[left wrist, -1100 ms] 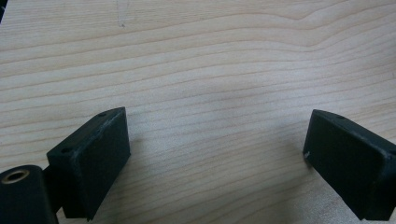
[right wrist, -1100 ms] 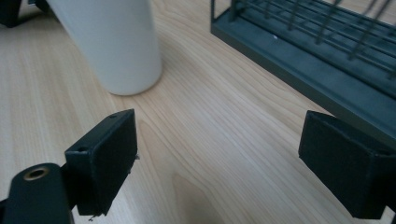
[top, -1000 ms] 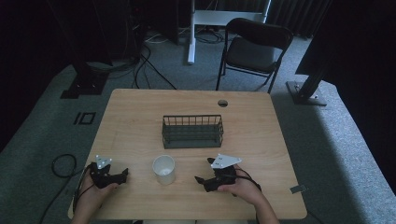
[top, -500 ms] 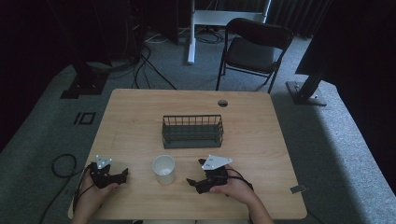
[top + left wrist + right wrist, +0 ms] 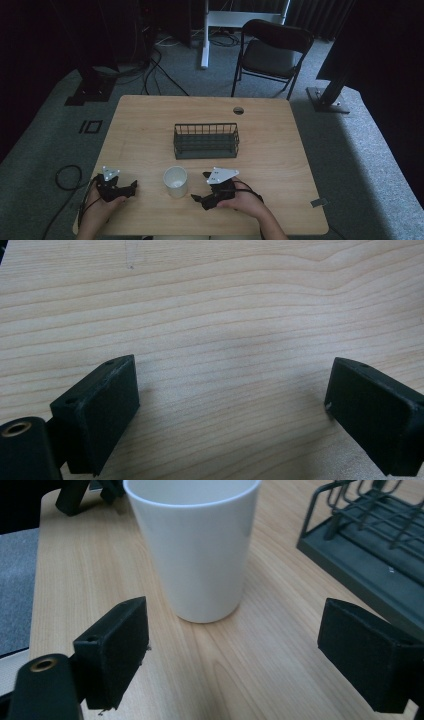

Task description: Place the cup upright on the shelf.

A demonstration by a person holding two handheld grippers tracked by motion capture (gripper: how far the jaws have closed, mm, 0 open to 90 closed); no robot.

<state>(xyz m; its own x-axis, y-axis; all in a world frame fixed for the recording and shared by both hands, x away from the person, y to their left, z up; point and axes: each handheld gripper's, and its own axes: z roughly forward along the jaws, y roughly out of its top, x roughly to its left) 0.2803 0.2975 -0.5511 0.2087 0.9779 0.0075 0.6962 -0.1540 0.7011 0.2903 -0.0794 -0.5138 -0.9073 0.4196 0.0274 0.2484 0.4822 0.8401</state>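
Right gripper (image 5: 202, 187), jaws wide, has slid toward white cup (image 5: 175, 181) at its 9 o'clock, prob. grab next; left gripper (image 5: 131, 187) released, idle.

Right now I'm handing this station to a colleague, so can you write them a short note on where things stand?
Right hand-held gripper: open, aimed at the white cup, jaws short of it, not touching.
Left hand-held gripper: open, empty, low over bare table.
Cup stands upright near the table's front edge, between the two grippers. The wire basket sits behind it, mid-table, apart from the cup.
Done: nothing gripped yet.
Left: probably close the right gripper on the cup; the basket looks like a likely destination.
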